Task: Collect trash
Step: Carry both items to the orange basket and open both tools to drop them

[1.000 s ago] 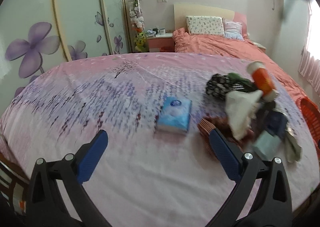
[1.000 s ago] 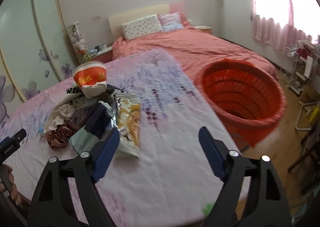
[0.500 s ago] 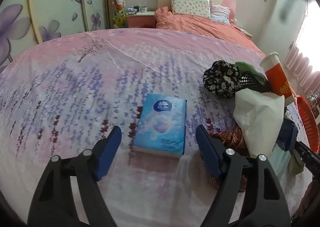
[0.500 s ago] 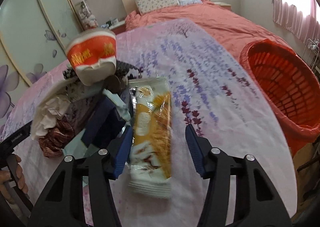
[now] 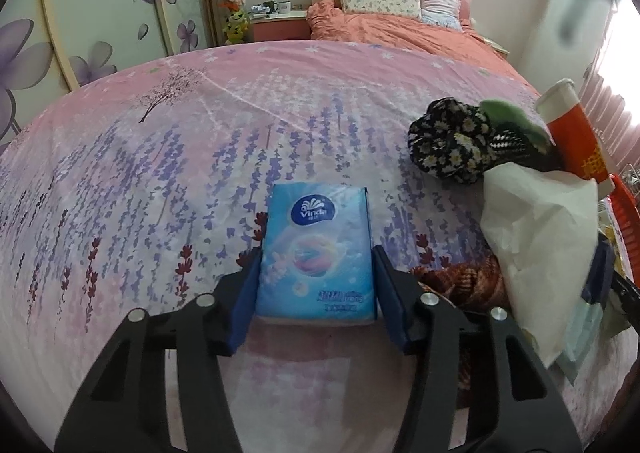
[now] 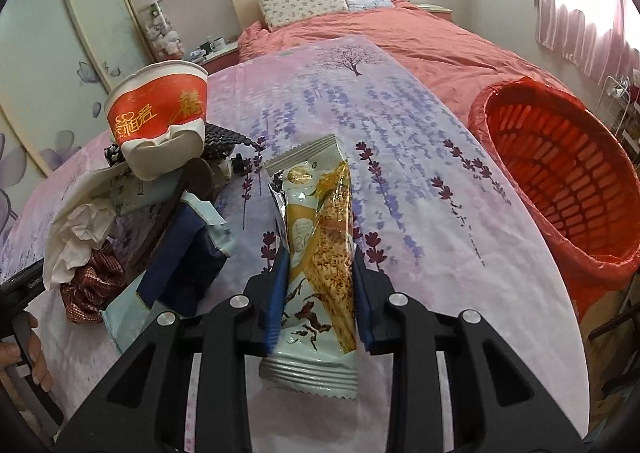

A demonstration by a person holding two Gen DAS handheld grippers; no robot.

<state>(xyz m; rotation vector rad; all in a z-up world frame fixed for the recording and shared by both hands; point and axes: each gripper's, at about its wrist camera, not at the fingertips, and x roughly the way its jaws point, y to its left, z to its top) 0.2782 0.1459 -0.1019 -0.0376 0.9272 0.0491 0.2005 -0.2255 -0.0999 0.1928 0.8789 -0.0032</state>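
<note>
Two grips at once: left gripper (image 5: 316, 285) clamped on blue plastic tissue pack (image 5: 316, 249) lying on pink floral bedspread (image 5: 160, 181); right gripper (image 6: 318, 301) clenched on crinkled gold-and-white snack wrapper (image 6: 318, 253), near red plastic basket (image 6: 560, 177).

Tissue pack (image 5: 316, 249) on table (image 5: 160, 157), between left gripper (image 5: 316, 293) fingers; trash pile (image 5: 532, 229) at 3 o'clock. Basket (image 6: 560, 181) beside table, 2 o'clock of wrapper (image 6: 320, 253).
</note>
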